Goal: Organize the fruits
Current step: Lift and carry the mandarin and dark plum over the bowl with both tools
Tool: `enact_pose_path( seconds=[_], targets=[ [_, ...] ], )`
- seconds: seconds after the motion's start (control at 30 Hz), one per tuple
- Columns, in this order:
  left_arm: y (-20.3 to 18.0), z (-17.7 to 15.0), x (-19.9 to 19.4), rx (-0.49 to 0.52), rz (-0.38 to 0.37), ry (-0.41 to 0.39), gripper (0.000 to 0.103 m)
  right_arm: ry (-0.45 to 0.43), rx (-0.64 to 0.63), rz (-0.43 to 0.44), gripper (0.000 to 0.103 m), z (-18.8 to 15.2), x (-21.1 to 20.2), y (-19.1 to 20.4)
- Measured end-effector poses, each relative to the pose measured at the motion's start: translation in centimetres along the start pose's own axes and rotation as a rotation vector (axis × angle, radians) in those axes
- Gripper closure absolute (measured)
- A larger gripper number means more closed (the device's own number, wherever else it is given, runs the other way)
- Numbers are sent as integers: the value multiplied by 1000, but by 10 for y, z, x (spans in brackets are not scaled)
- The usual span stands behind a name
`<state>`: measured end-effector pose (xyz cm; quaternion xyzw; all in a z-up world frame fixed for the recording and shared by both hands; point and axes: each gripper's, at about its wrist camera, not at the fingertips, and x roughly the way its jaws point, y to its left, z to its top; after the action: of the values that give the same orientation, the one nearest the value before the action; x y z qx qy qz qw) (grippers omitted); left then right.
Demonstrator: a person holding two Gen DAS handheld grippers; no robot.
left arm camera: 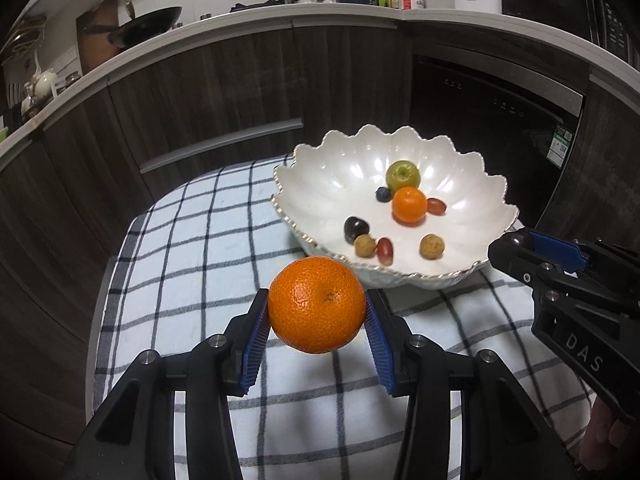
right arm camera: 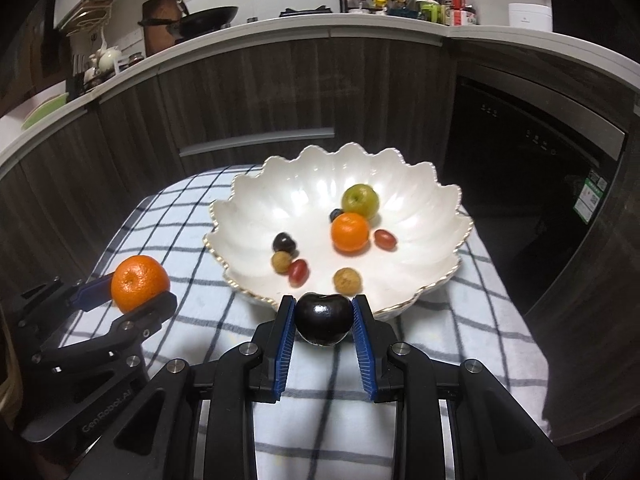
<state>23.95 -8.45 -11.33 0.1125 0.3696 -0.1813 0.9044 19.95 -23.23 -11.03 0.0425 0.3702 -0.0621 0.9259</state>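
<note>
My left gripper is shut on a large orange mandarin, held above the checked cloth just in front of the white scalloped bowl. It also shows in the right wrist view. My right gripper is shut on a dark plum at the bowl's near rim. In the bowl lie a green apple, a small mandarin, a blueberry, red grapes, a dark cherry and two brown longans.
The bowl stands on a small table under a blue-and-white checked cloth. Dark wood cabinets and a black oven stand behind. The counter above holds a wok, bottles and a rack.
</note>
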Motion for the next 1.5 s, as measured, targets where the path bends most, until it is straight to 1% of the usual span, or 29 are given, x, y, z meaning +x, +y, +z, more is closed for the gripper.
enact_pose_path(
  seconds=[0.3,0.57,1.2,1.5],
  targets=[
    [-18,20,4,14,-11,-10,57,-31,33,-37,73,16,-4,-30],
    [-28,36,16,16,-25,1,57,-45,42,-52,73,31,1,-47],
    [-43,59,55,14,-55,42,57,-31,41,-53,73,55,30,-71],
    [-35,67,75,4,-36,57,57,-10,33,-48,73,63,50,-73]
  ],
)
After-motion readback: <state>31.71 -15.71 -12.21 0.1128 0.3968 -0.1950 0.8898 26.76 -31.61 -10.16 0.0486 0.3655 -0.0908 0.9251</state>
